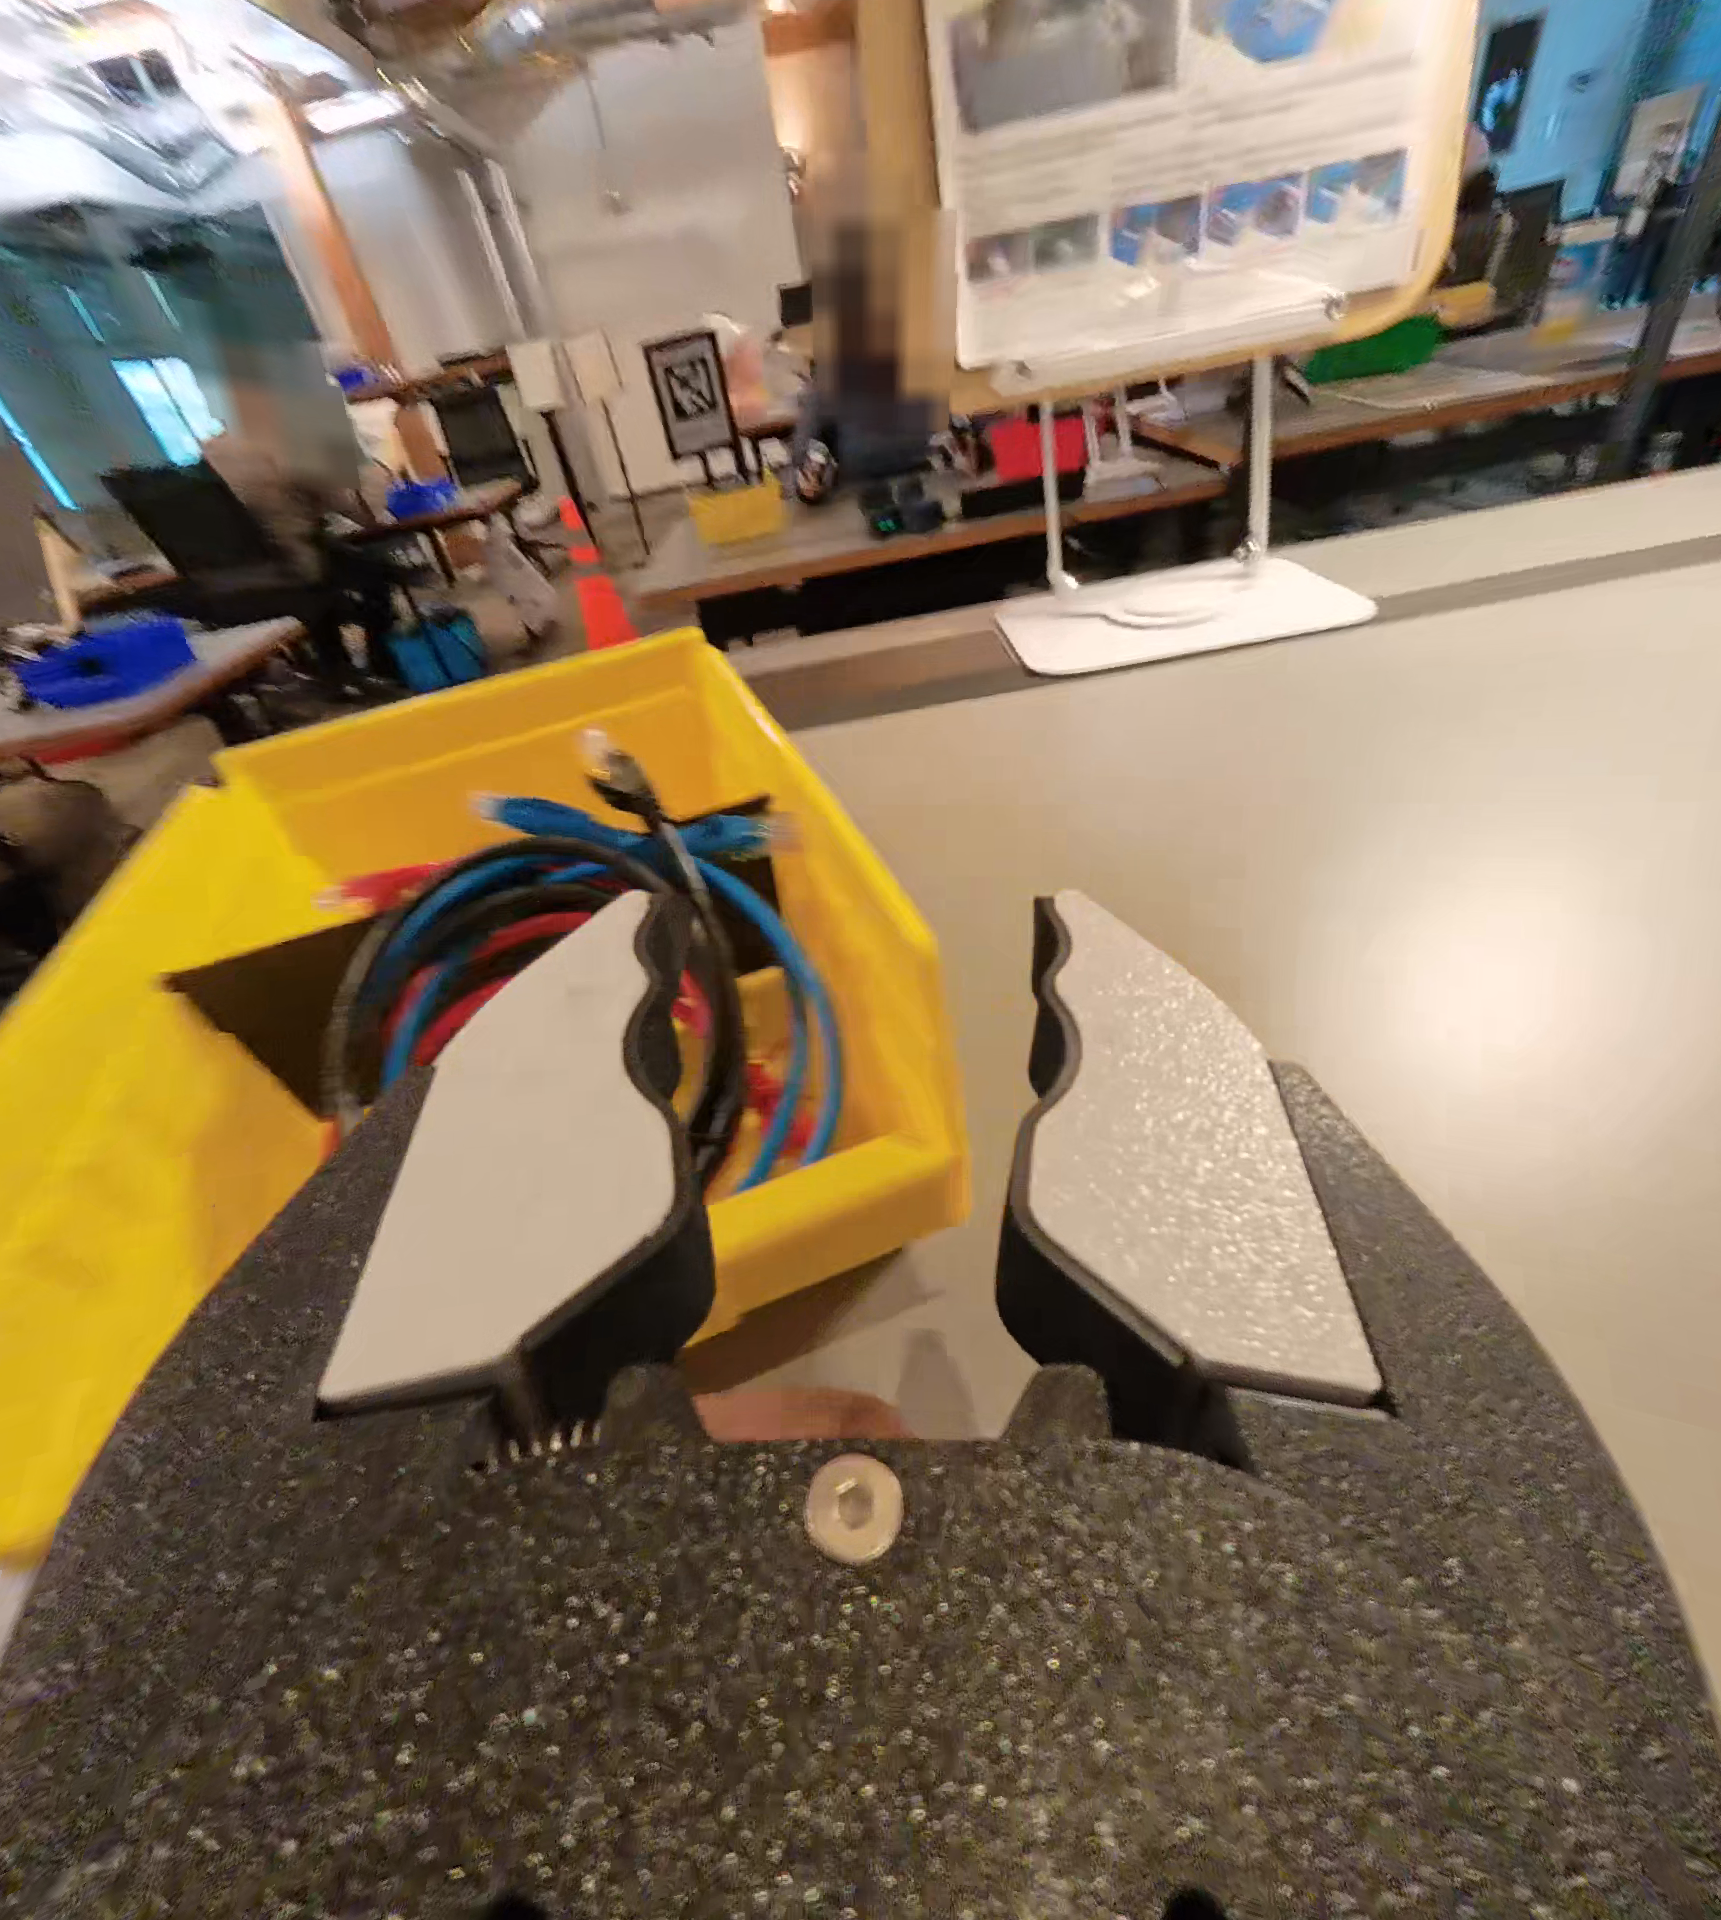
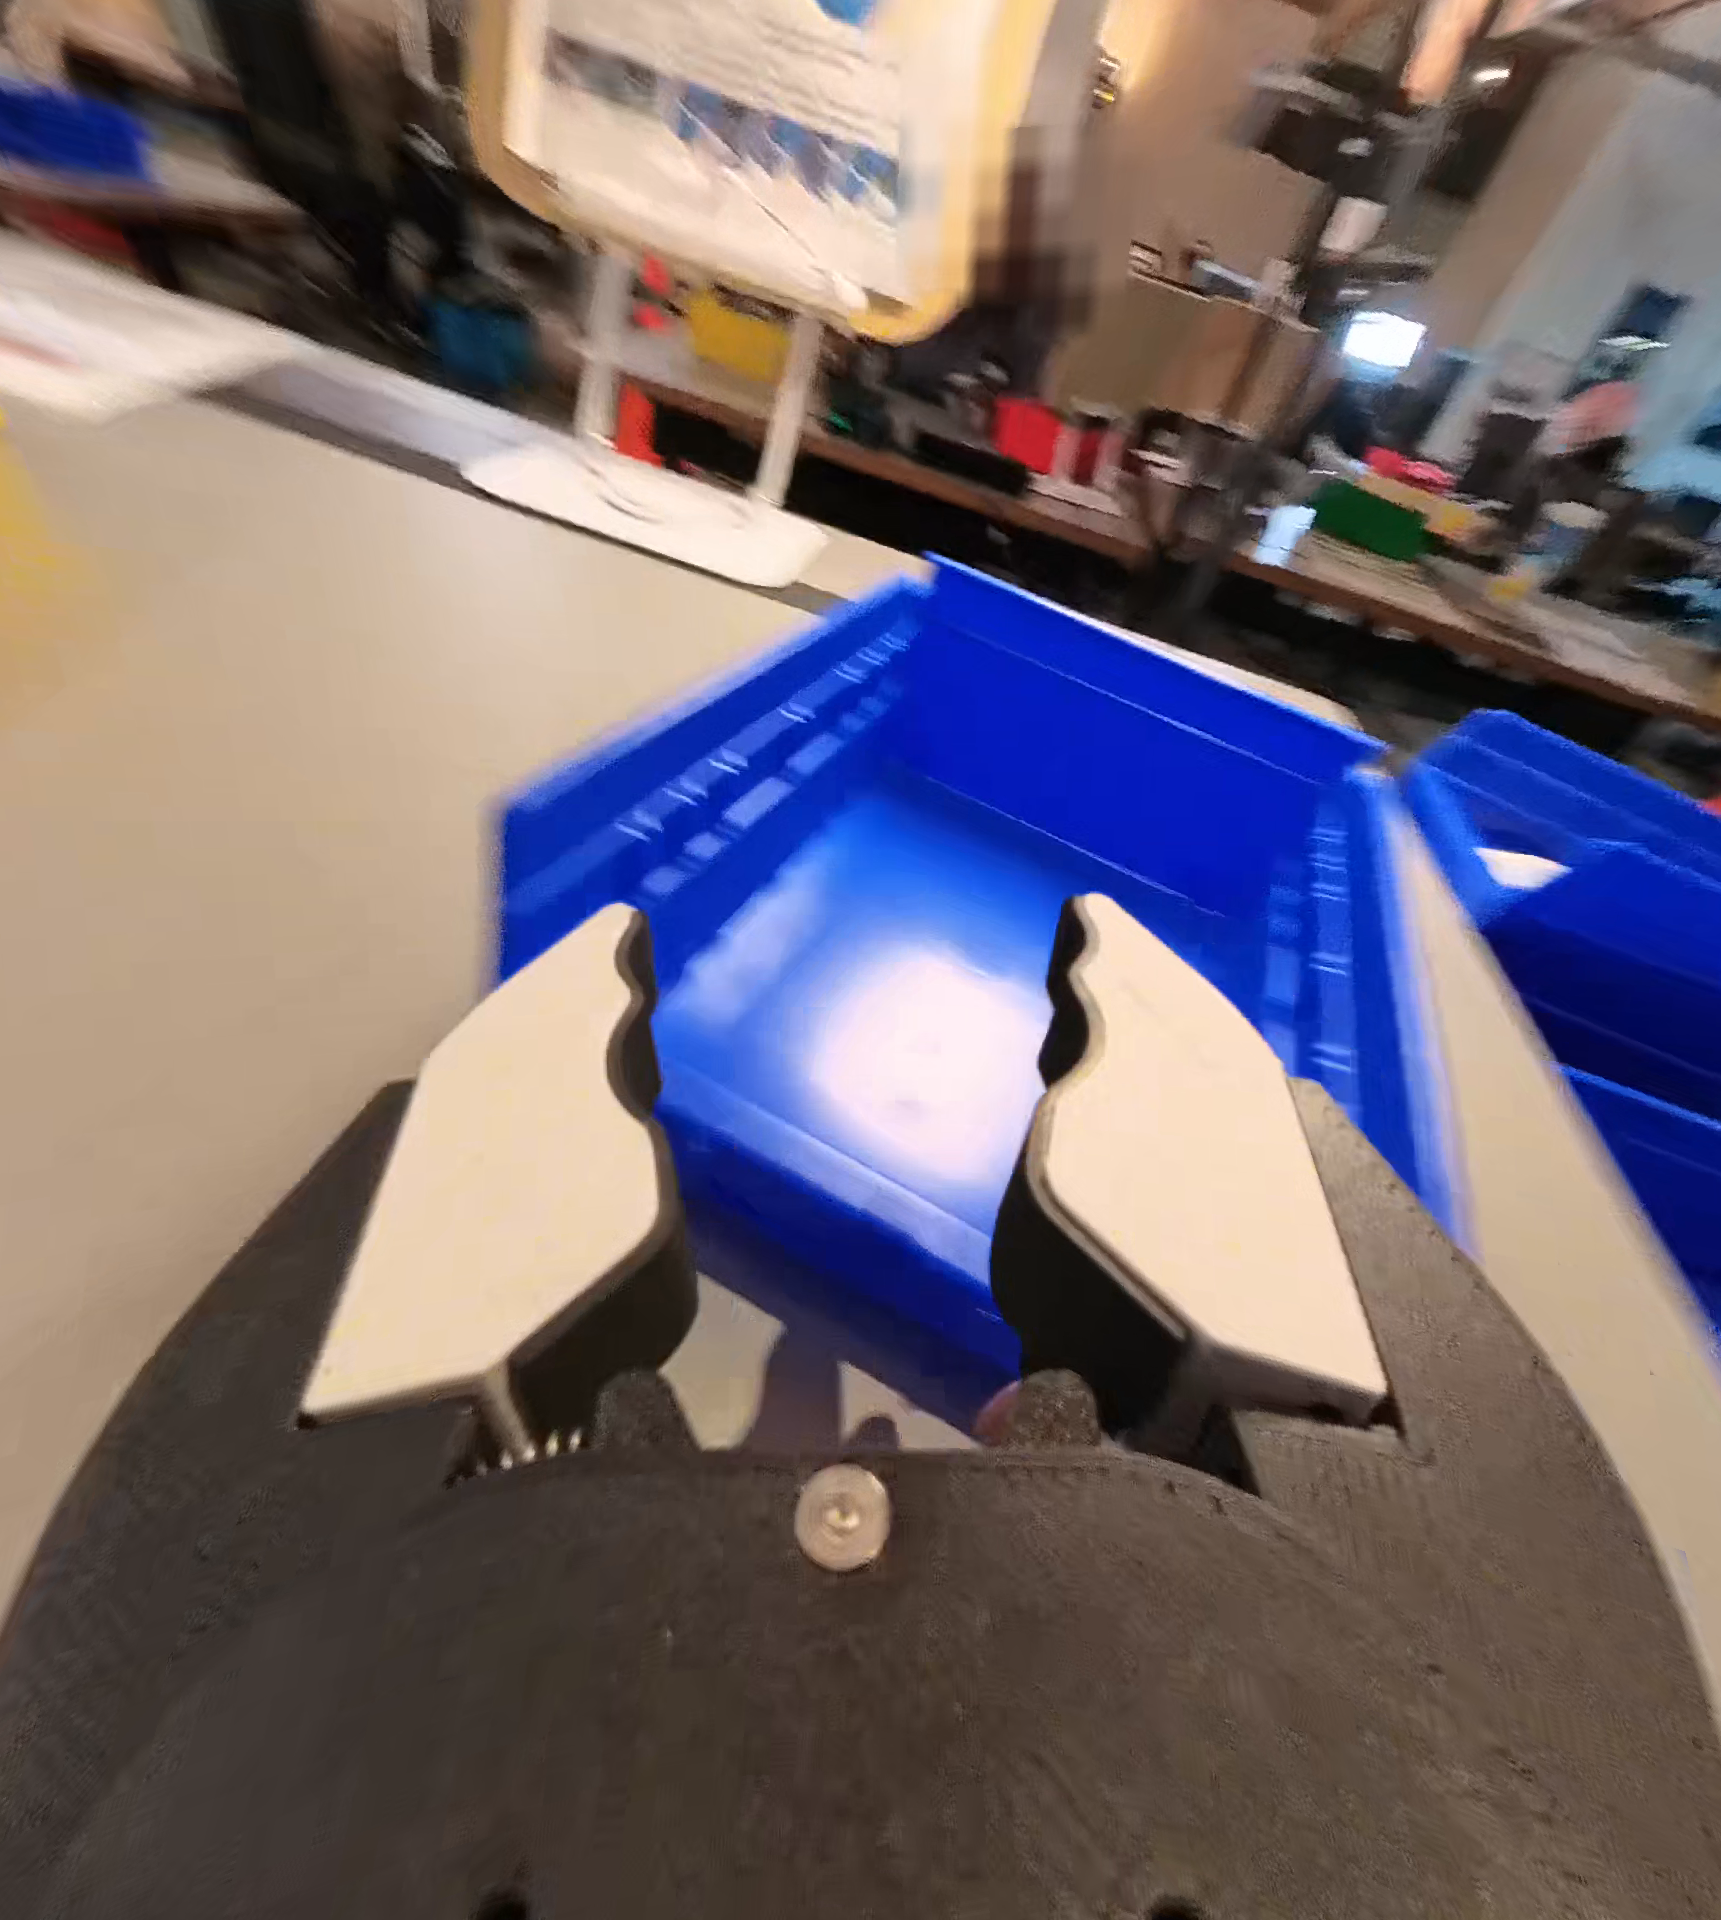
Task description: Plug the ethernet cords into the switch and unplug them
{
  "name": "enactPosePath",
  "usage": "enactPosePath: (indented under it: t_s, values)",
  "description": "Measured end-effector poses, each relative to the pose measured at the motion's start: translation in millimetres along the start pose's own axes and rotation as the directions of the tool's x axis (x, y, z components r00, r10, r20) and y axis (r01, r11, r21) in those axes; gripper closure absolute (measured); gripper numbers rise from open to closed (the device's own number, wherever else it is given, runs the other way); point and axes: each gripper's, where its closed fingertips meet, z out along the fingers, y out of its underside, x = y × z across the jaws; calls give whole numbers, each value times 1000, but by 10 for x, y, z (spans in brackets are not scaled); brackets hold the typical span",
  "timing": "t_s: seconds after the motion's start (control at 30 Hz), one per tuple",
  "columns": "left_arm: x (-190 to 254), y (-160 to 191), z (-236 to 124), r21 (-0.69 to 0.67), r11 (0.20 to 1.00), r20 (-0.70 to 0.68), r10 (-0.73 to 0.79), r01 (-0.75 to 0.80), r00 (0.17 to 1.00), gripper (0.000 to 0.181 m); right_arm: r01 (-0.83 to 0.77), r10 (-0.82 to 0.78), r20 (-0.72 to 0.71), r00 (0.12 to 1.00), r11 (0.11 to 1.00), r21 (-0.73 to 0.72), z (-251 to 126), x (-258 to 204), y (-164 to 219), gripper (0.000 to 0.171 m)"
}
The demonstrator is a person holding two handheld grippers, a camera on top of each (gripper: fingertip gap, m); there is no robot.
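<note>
A: Left hand-held gripper (image 1: 840, 925)?

B: Released, nothing between its fingers. The cords (image 1: 565, 935), blue, black and red, lie coiled in a yellow bin (image 1: 835, 1205) just ahead and to its left, apart from the fingertips.

A: Right hand-held gripper (image 2: 851, 920)?

B: Released too, empty, hovering over the near end of a blue bin (image 2: 1095, 727). A second blue bin (image 2: 1666, 987) sits beside it on the table (image 2: 212, 727).
</note>
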Motion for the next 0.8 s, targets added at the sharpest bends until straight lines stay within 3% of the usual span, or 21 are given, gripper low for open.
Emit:
enactPosePath:
  t_s: [0.07,0.13,0.27,0.37,0.5,0.63,0.8]
  values:
    - [124,121,155,-43,999,-4,2,-2,1000,115,-86,81,116,990,996,34,70,-312,-70,95]
    - [112,242,273,-96,995,43,8,-4,999,113,-116,110,146,983,993,34,171,-477,-82,95]
    - [52,347,417,-156,988,87,23,-9,996,124,-86,88,93,992,996,-27,448,-579,25,93]
    - [13,401,483,-209,974,115,117,-91,987,135,-36,38,25,999,996,-82,643,-570,142,98]
    - [21,492,507,-248,951,85,211,-184,974,159,1,-3,-33,999,997,-71,766,-544,167,117]
    - [-131,478,386,-237,956,132,206,-171,970,173,45,-49,-114,992,998,-39,687,-418,174,160]
    - [-318,508,232,-215,965,141,185,-153,973,175,48,-56,-192,980,998,-47,549,-92,267,167]
